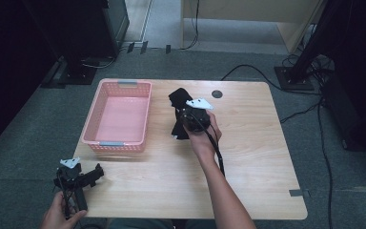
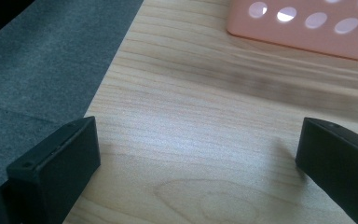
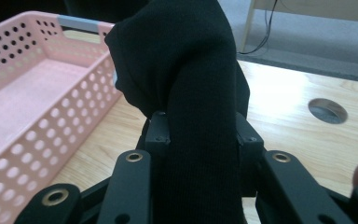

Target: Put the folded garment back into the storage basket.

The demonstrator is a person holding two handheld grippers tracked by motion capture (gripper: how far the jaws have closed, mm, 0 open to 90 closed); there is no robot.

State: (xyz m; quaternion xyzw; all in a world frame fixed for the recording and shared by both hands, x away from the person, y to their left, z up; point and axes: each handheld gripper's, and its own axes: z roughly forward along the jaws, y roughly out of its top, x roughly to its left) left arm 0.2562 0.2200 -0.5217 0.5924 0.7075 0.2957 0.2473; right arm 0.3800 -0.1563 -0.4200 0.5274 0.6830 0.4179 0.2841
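A black sock (image 3: 186,74) is pinched between the jaws of my right gripper (image 3: 200,133), which is shut on it; its cloth bulges above the jaws and hangs down between them. In the high view the right gripper (image 1: 183,110) holds the black sock (image 1: 178,102) above the middle of the wooden table (image 1: 248,157), just right of the pink basket (image 1: 119,117). My left gripper (image 1: 93,175) rests at the table's front left corner, jaws wide apart. Nothing lies between its black fingers (image 2: 56,163) except bare wood.
The pink perforated basket (image 3: 32,107) is empty and stands at the table's back left. A round cable hole (image 1: 217,94) sits near the far edge. Grey carpet, stand bases and cables (image 1: 300,81) surround the table.
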